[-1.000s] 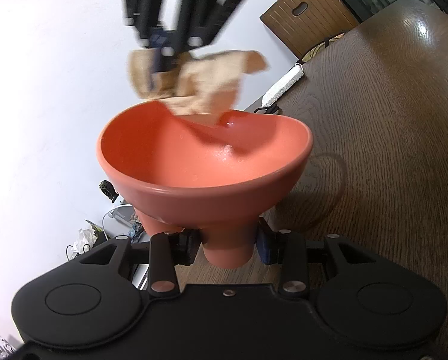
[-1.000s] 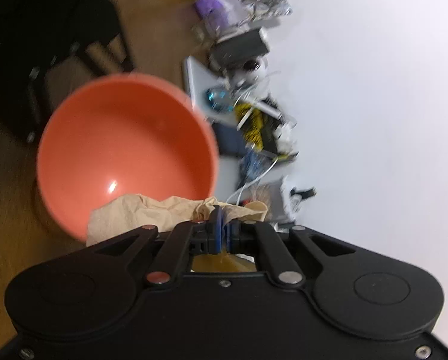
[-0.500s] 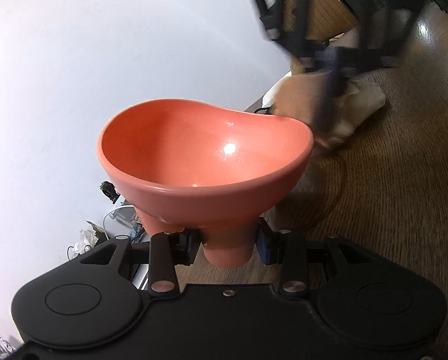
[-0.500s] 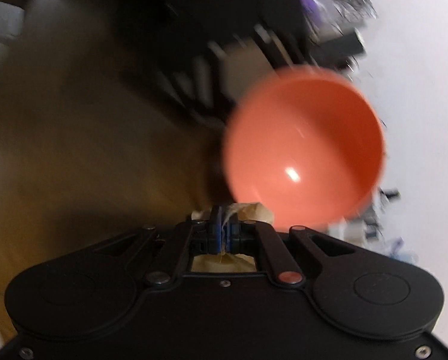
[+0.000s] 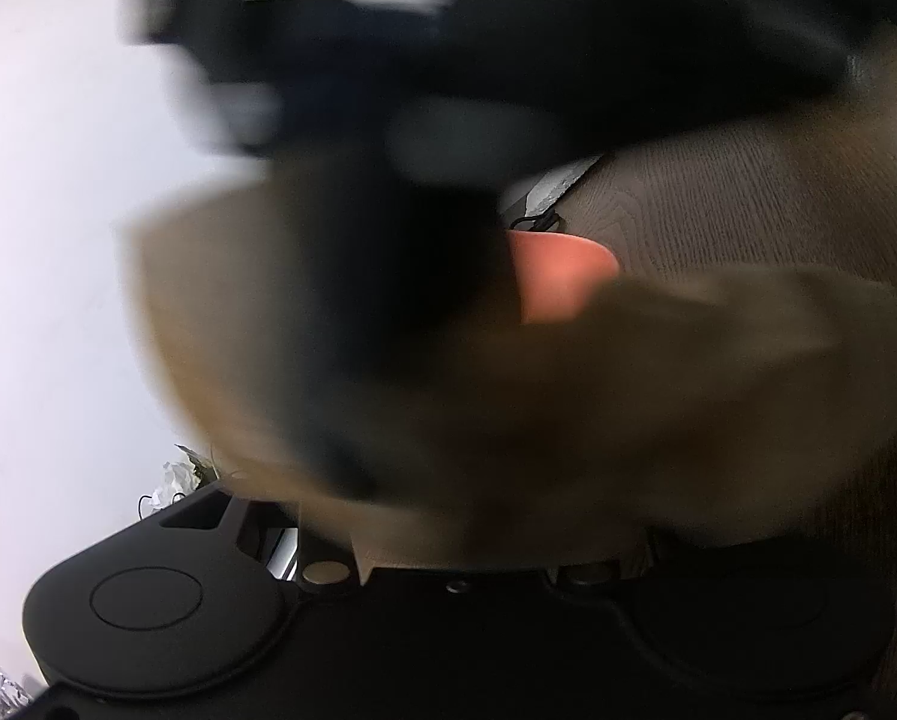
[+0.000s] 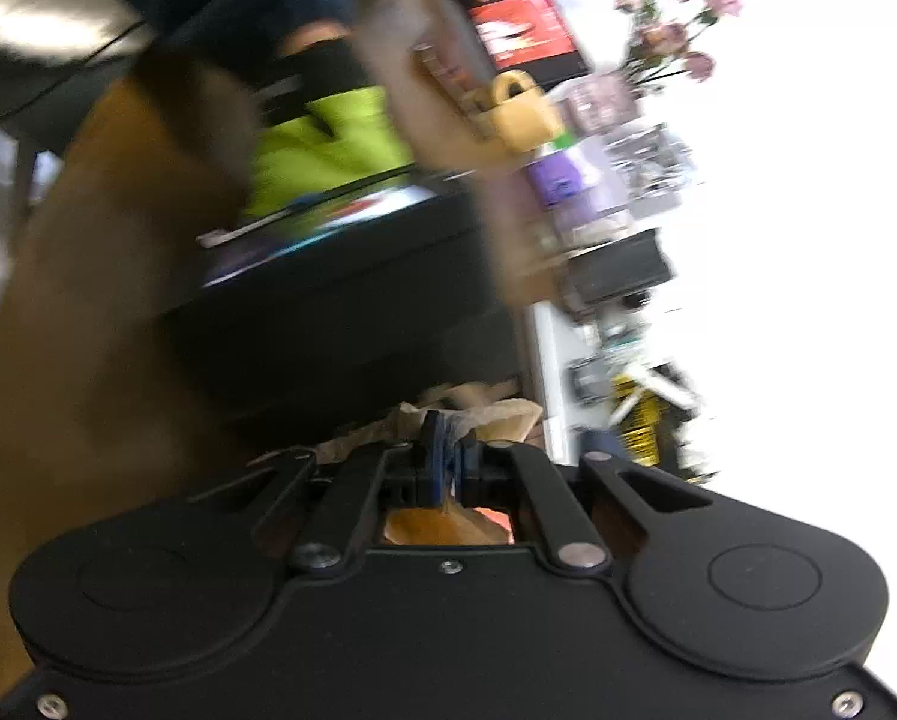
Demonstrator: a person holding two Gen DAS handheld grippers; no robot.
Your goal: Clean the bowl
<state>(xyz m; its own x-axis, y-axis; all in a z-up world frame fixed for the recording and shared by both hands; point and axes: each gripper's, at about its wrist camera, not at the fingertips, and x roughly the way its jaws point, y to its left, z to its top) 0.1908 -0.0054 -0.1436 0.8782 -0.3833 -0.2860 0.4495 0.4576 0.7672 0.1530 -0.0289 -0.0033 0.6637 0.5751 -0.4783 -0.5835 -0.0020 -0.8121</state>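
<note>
In the left wrist view the right tongs (image 5: 388, 312) sit very near the camera, blurred, filling the upper and middle field. A crumpled paper towel (image 5: 658, 396) spreads below and to the right of them, covering most of the bowl (image 5: 559, 276), of which only a patch at the far rim shows, to the right of the tongs. The desk (image 5: 748, 204) lies right of and behind the bowl.

In the right wrist view the paper towel (image 6: 496, 411) sits between the tongs' fingertips (image 6: 430, 450). Far to the right, cluttered things (image 6: 616, 228) stand in a row along a wall.
</note>
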